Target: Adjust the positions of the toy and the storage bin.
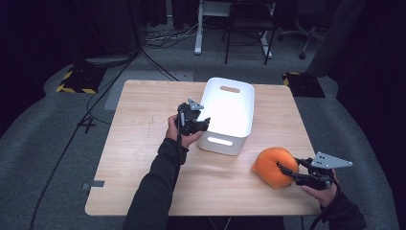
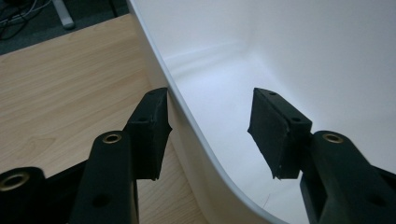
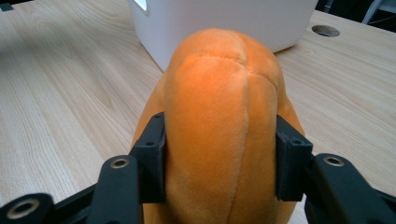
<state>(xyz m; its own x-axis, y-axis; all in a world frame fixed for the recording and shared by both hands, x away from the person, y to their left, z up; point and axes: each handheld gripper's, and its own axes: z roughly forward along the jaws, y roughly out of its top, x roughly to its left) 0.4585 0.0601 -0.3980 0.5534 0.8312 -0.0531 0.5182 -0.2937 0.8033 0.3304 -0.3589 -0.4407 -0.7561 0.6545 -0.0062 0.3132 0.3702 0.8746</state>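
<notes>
A lab or studio: dark curtains, floor cables [image 1: 165, 36], hazard-taped stand bases [image 1: 76, 81], grey carpet

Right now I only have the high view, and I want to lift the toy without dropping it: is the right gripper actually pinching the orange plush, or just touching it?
Observer: Its jaws press in on both sides of the orange plush, which bulges between them; the right gripper is shut on it.
Operator: And the left gripper, is it clamped on the bin?
Observer: No. The left gripper is open, straddling the white bin wall, one jaw outside, one inside.
Operator: Anything inside the bin there?
Observer: The inner wall and floor that the left gripper view shows are bare white.
</notes>
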